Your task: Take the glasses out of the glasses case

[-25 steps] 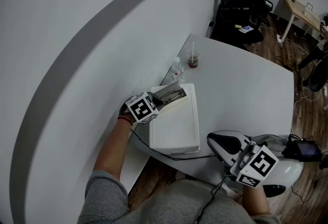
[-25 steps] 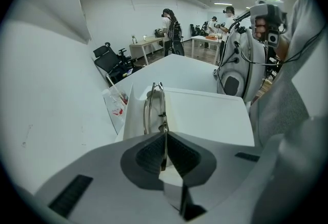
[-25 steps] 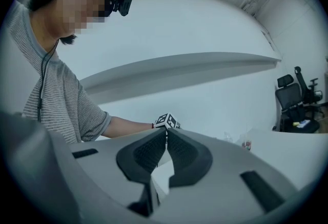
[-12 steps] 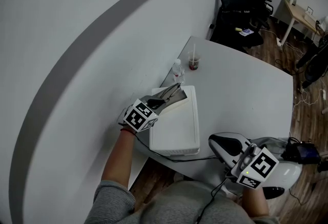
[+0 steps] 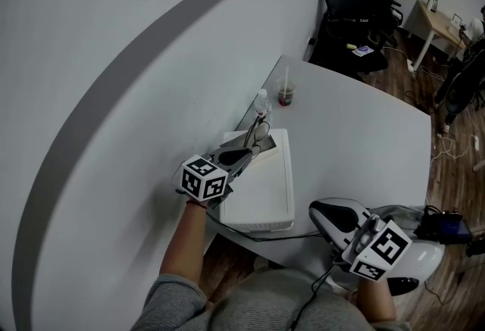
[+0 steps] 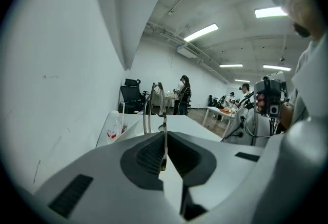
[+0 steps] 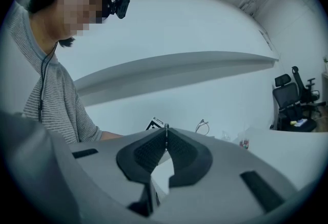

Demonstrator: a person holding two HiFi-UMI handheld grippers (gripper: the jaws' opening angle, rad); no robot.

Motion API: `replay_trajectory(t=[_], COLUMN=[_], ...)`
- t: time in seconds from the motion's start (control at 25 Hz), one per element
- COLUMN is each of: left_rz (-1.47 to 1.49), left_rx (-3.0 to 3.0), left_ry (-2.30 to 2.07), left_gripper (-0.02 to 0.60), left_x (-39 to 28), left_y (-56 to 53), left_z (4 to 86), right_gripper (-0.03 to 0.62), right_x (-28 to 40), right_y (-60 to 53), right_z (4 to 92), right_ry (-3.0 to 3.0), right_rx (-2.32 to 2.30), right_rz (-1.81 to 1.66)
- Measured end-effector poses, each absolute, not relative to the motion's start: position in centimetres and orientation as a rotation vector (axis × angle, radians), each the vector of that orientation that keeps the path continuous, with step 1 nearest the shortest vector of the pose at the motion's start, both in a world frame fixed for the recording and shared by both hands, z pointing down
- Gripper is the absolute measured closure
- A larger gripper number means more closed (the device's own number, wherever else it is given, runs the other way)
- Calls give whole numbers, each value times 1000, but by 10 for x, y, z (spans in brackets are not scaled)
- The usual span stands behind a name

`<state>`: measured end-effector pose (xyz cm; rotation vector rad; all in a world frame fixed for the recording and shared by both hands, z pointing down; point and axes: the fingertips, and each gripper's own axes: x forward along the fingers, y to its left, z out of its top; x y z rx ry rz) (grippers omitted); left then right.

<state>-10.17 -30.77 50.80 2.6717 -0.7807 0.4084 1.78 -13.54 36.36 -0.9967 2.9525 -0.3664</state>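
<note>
At about eight o'clock in the head view, the left gripper is held pointing toward one o'clock. Its jaws are pinched together on a thin wire part of the glasses, probably a temple, so the frame is carried by one slender piece and stands upright beyond the pads. The glasses are kept just above the open far end of the white glasses case, which lies flat by the table's nine o'clock edge. Whether the frame is fully clear of the rim cannot be settled from this height. A small bottle and a cup with a straw are set at twelve o'clock of the case, close to the wall. At five o'clock the right gripper is held level with its jaws closed on nothing, presumably kept out of the way. A cable is trailed along the near edge of the white table. Beyond it, at one o'clock, black office chairs and a wooden desk are seen on a wood floor.
</note>
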Motion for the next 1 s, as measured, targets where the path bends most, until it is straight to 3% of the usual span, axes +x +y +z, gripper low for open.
replay_trajectory(t=[1.0], left_rz=[77], left_rx=[2982], left_ry=[-470], left_gripper=[557], left_x=[-2], left_y=[-201], left_z=[407], right_gripper=[579], right_x=[30], right_y=[-126], right_z=[362], right_ry=[2942], right_rx=[-1044], right_rz=[-353])
